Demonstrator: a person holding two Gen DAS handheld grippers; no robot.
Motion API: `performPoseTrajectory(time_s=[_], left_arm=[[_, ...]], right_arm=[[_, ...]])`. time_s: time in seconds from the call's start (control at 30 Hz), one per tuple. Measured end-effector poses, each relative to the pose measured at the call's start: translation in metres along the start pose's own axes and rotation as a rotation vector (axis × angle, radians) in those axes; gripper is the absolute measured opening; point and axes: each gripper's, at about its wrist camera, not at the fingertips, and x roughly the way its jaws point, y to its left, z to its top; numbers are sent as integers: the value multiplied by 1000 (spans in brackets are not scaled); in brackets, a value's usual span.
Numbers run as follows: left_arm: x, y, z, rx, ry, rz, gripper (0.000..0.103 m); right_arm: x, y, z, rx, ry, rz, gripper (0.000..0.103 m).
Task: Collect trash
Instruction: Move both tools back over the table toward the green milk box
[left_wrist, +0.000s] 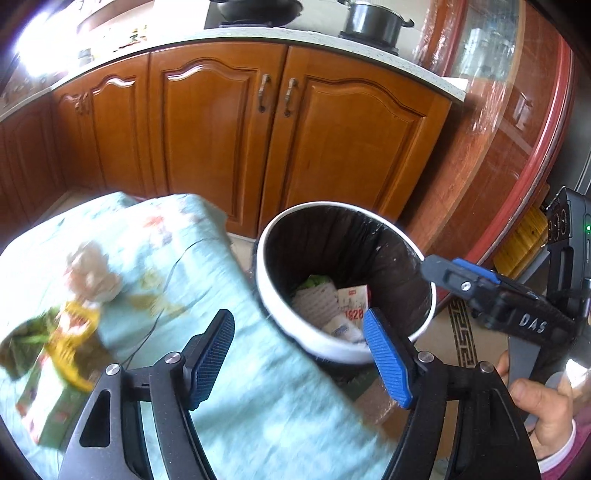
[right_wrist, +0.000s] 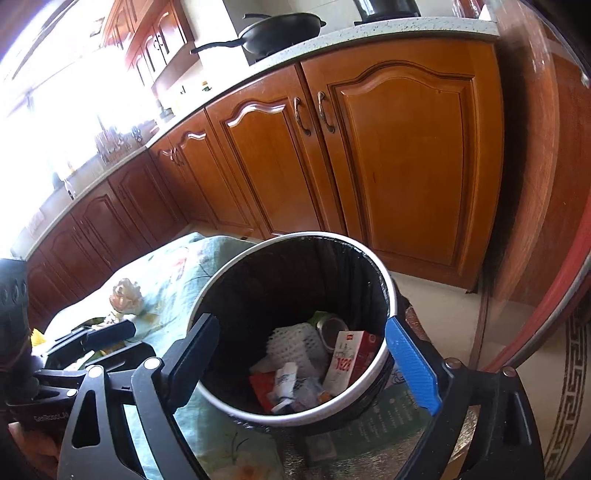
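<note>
A white trash bin (left_wrist: 288, 325) with a black liner stands on the floor by the table; it also shows in the right wrist view (right_wrist: 236, 406). Inside lie a red and white carton (right_wrist: 347, 362), white foam netting (right_wrist: 291, 347) and wrappers. My left gripper (left_wrist: 299, 354) is open and empty over the table's edge, next to the bin. My right gripper (right_wrist: 314, 365) is open and empty above the bin's mouth; it also shows in the left wrist view (left_wrist: 465, 280). On the light green cloth (left_wrist: 207, 280) lie a crumpled tissue (left_wrist: 92, 277), a yellow wrapper (left_wrist: 74, 339) and a green box (left_wrist: 48, 406).
Wooden kitchen cabinets (left_wrist: 258, 140) stand behind the bin, with a wok (right_wrist: 280, 33) and a pot (left_wrist: 373, 22) on the counter. A round red-rimmed glass tabletop (left_wrist: 524, 140) is at the right. Tiled floor with a patterned border (right_wrist: 569, 387) lies at the lower right.
</note>
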Motion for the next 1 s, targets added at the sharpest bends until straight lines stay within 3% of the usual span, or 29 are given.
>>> performPoseTrajectory(time_s=[0.27, 0.63, 1.0], left_arm=[[-53, 37, -42, -94, -28, 34, 72], [-125, 95, -95, -193, -47, 123, 72], [-153, 129, -117, -226, -38, 184, 72]], right_arm=[[-14, 34, -21, 22, -11, 86, 99], [-4, 101, -58, -25, 66, 193, 99], [13, 154, -83, -87, 138, 253, 99]])
